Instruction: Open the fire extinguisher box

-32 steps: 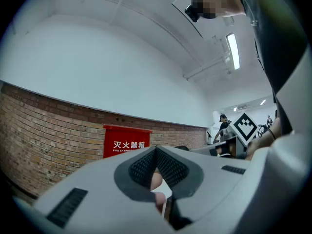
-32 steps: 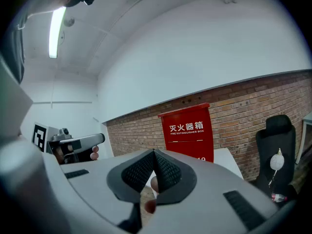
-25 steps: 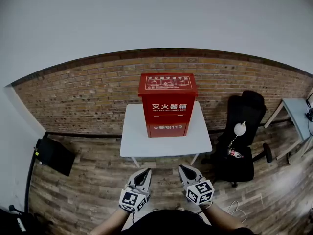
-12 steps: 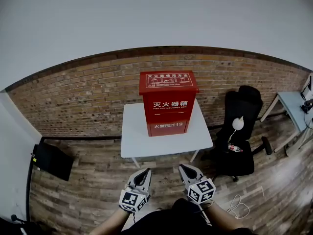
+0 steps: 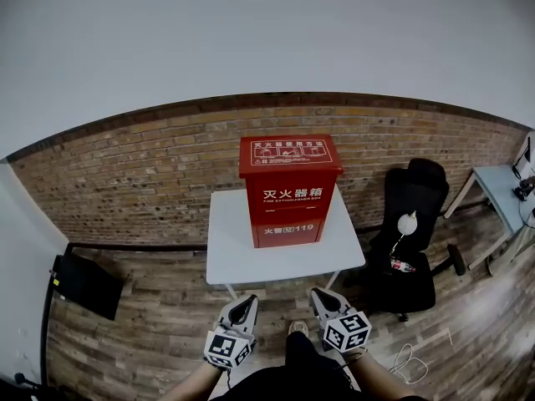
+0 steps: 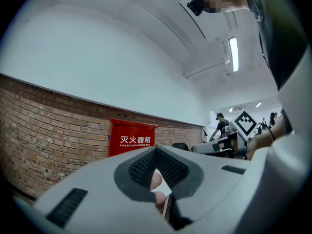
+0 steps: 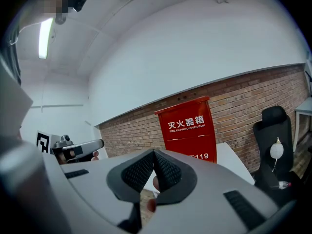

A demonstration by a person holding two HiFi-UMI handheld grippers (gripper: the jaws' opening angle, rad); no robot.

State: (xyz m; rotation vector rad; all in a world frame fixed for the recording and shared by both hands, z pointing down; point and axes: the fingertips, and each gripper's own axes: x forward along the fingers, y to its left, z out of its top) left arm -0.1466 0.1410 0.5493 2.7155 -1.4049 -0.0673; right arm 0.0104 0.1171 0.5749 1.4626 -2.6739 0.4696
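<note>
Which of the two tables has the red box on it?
The white table in the middle, by the brick wall; the red box stands on it. The pale table at the right edge, beyond the chair, has none.

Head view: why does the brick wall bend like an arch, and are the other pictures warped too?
Head view: wide-angle lens distortion bows the brick wall, while the red box at the centre stays sharp and evenly lit. Left gripper view: dark rounded corners, and a ceiling strip light blown out white. Right gripper view: the same dark corners and curved wall line, with the box's lettering still crisp.
</note>
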